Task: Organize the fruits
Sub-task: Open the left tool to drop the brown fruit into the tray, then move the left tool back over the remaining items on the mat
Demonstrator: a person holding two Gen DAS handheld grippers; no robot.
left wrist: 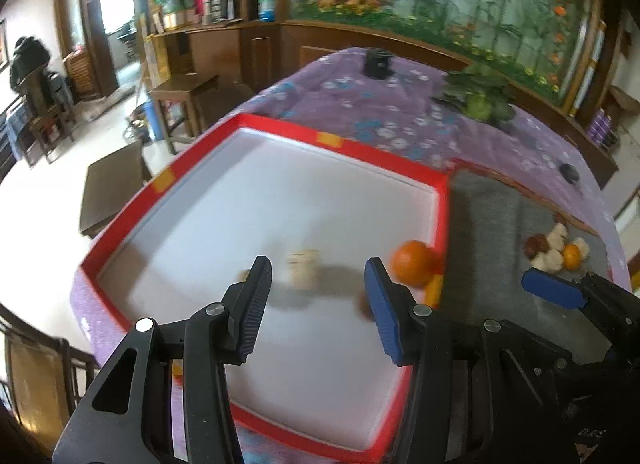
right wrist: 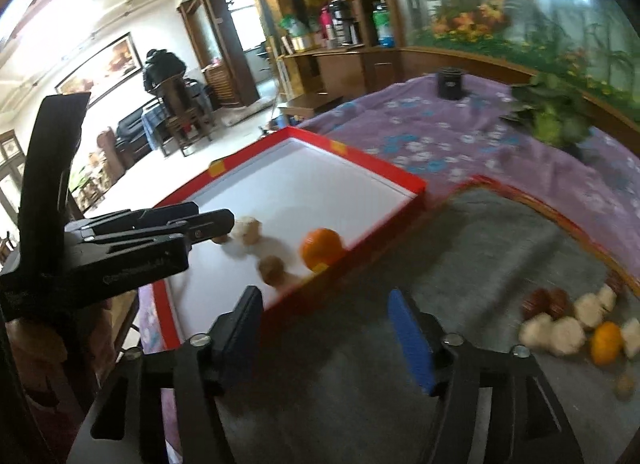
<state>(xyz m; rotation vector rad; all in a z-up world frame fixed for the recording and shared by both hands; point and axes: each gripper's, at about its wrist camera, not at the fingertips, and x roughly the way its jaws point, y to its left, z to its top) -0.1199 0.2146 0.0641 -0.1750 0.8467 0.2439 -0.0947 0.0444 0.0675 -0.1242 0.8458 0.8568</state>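
Observation:
A red-rimmed box (left wrist: pixel 442 200) with a white floor lies on the table; it also shows in the right wrist view (right wrist: pixel 416 184). Inside it sit an orange (left wrist: pixel 414 266), a pale fruit (left wrist: pixel 304 274) and a small brown fruit (right wrist: pixel 272 270). My left gripper (left wrist: pixel 318 304) is open and empty above the box floor, near the pale fruit. My right gripper (right wrist: pixel 332 336) is open and empty over the grey mat (right wrist: pixel 460 264). A pile of white, brown and orange fruits (right wrist: pixel 576 324) lies on the mat at the right.
A purple flowered cloth (right wrist: pixel 440 144) covers the table. A dark cup (right wrist: pixel 450 82) and a green plant (right wrist: pixel 556 120) stand at its far side. Wooden chairs and cabinets stand beyond the table's left edge.

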